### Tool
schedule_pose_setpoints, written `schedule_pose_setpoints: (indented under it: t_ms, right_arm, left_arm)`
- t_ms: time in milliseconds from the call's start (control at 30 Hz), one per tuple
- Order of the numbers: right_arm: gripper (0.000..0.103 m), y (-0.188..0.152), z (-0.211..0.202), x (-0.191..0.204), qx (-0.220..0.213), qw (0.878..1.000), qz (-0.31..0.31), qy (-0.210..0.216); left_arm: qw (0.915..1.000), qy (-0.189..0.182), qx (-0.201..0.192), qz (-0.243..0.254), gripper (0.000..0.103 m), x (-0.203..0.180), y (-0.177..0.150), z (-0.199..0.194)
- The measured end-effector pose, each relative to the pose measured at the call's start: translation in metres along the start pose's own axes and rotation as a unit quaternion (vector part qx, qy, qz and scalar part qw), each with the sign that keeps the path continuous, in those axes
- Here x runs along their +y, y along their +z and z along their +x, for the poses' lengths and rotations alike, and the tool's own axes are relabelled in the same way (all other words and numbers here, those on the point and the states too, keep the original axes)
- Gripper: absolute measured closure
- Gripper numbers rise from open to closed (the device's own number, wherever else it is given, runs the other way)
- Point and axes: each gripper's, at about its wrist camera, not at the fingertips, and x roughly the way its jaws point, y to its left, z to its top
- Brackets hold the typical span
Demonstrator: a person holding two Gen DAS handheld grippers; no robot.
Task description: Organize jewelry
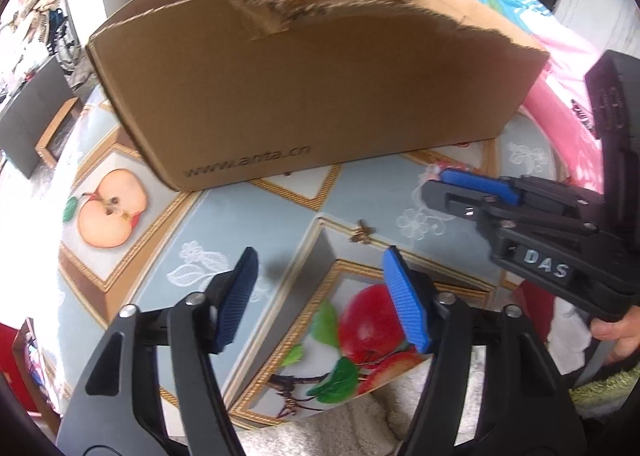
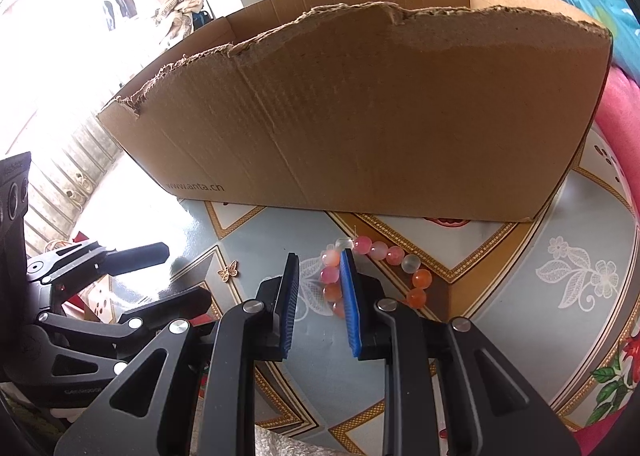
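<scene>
The bead bracelet [image 2: 376, 268] and butterfly charm [image 2: 228, 271] lie outside the box [image 2: 360, 127]; left gripper [image 1: 320, 296] spread, right gripper [image 2: 320, 296] slightly apart, both empty.

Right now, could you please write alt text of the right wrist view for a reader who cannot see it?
The right gripper hovers with open jaws over a pink and orange bead bracelet on a fruit-patterned tablecloth. Behind stands a torn cardboard box; left lie a small gold butterfly charm and the left gripper.

Pink-orange bead bracelet [image 2: 384, 272] lying on table; small gold butterfly charm [image 2: 228, 271] apart
</scene>
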Motion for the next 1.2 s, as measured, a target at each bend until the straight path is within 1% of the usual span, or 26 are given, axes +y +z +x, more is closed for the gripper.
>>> schedule_pose_setpoints:
  t_ms: [67, 100, 167, 200, 333, 400, 500, 800, 1200]
  right_arm:
    - [0.082, -0.002, -0.001, -0.004, -0.002, 1.0, 0.003, 0.005]
    - [0.082, -0.002, -0.001, -0.006, -0.003, 1.0, 0.005, 0.008]
    - [0.082, -0.003, -0.002, -0.011, -0.003, 1.0, 0.006, 0.013]
    - [0.082, -0.003, -0.003, -0.013, -0.004, 1.0, 0.007, 0.016]
    - [0.082, -0.004, -0.006, -0.018, -0.006, 1.0, 0.007, 0.023]
    - [0.082, -0.005, -0.007, -0.021, -0.008, 1.0, 0.008, 0.026]
    - [0.082, -0.007, -0.009, -0.028, -0.01, 0.999, 0.01, 0.031]
    - [0.082, -0.007, -0.014, -0.038, -0.01, 0.999, 0.017, 0.043]
    - [0.082, -0.007, -0.017, -0.042, -0.011, 0.999, 0.02, 0.048]
  left_arm:
    - [0.9997, -0.021, -0.006, 0.006, 0.051, -0.003, 0.0, -0.002]
    - [0.9995, -0.028, -0.007, 0.008, 0.056, -0.005, 0.001, -0.002]
    - [0.999, -0.041, -0.01, 0.013, 0.063, -0.011, 0.002, -0.003]
    - [0.9988, -0.046, -0.011, 0.015, 0.068, -0.013, 0.003, -0.004]
    - [0.9984, -0.052, -0.002, 0.022, 0.08, -0.018, 0.004, 0.0]
    - [0.9984, -0.051, 0.005, 0.022, 0.083, -0.021, 0.004, 0.002]
    - [0.9987, -0.047, 0.008, 0.021, 0.083, -0.021, 0.005, 0.004]
    - [0.9992, -0.011, 0.02, 0.034, 0.083, -0.025, 0.007, 0.005]
    - [0.9988, -0.001, 0.016, 0.047, 0.083, -0.038, 0.021, 0.023]
